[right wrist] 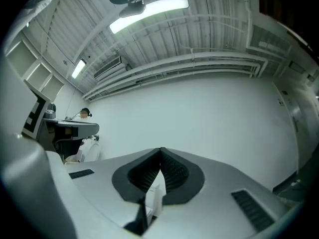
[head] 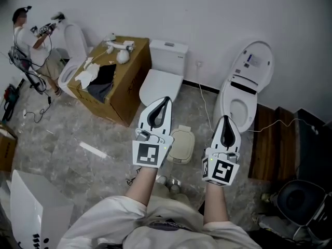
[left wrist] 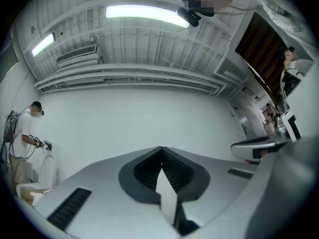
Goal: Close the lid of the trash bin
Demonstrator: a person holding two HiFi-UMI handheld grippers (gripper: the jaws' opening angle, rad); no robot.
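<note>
Closing status: the trash bin [head: 181, 145] stands on the floor just in front of the person, between the two tools as seen from the head view. Its lid [head: 183, 139] looks flat down, so the job seems done.
Left tool [head: 165, 99]: jaws pressed together, nothing between them, pointing toward the wall.
Right tool [head: 226, 118]: jaws together too, empty, clear of the bin.
Left over: probably nothing, though a small gap at the lid's edge cannot be ruled out from above.
</note>
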